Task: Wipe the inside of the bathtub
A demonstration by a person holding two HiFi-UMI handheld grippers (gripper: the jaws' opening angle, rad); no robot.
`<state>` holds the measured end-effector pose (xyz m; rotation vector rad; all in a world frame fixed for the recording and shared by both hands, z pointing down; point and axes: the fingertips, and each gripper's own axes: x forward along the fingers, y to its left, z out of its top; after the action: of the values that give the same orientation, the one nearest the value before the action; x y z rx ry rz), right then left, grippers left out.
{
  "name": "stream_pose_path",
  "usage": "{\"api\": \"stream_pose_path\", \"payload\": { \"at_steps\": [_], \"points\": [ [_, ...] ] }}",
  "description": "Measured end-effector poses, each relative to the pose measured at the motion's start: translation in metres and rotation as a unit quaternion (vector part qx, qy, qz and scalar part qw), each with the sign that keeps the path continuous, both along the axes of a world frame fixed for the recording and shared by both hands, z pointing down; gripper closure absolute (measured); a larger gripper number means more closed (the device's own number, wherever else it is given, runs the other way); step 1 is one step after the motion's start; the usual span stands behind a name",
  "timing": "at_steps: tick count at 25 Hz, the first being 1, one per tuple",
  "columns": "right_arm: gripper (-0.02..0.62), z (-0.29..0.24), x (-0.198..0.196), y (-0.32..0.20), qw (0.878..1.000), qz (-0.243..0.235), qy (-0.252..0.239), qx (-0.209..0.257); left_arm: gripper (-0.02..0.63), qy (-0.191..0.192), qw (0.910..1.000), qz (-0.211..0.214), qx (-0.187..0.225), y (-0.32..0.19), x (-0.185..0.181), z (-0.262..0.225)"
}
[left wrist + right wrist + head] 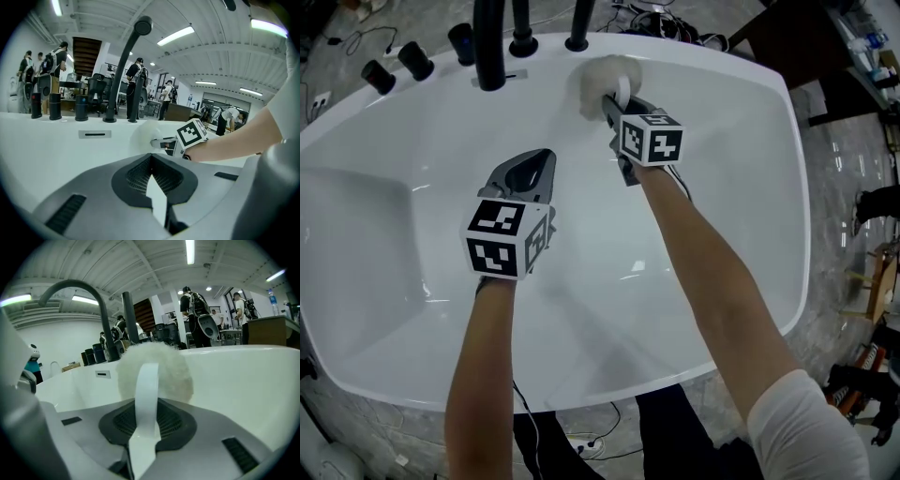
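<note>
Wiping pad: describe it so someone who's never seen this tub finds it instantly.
Start at the big white bathtub and go to its far wall, just below the black taps. The pad sits against it, a round off-white puff with a flat white strap pinched in the right claw. It is the only soft, fuzzy thing among smooth, hard surfaces.

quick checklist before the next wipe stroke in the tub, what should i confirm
1. Right gripper shut on the fluffy pad's strap: ok.
2. Pad pressed to the bathtub inner wall: cannot tell, though it looks close against it.
3. Left gripper shut, empty, apart from the pad: ok.
4. Black faucet apart from the pad: ok.
5. Dirt left on the wall: cannot tell.
</note>
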<state>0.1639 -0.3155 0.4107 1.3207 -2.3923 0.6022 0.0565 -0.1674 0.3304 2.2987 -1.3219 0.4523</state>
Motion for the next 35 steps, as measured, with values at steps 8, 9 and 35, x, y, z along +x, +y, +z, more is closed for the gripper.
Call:
{"api": "stream_pose_path", "payload": {
  "at_steps": [8, 9, 35],
  "points": [
    [0.503, 0.003, -0.064, 0.011, 1.000, -0.028, 0.004, -0.007, 0.597, -0.015, 0.9991, -0.039, -0.012, -0.035, -0.053, 0.013],
    [0.503, 0.004, -0.071, 0.012, 1.000, -0.028, 0.002, -0.007, 0.597, -0.023, 0.9989, -0.040, -0.011, -0.041, -0.057, 0.015],
    [0.503, 0.001, -0.234, 0.035, 0.997, -0.078, -0.013, -0.003, 0.597, -0.054, 0.9966, -0.061, -0.013, -0.031, -0.240, 0.030]
  ]
}}
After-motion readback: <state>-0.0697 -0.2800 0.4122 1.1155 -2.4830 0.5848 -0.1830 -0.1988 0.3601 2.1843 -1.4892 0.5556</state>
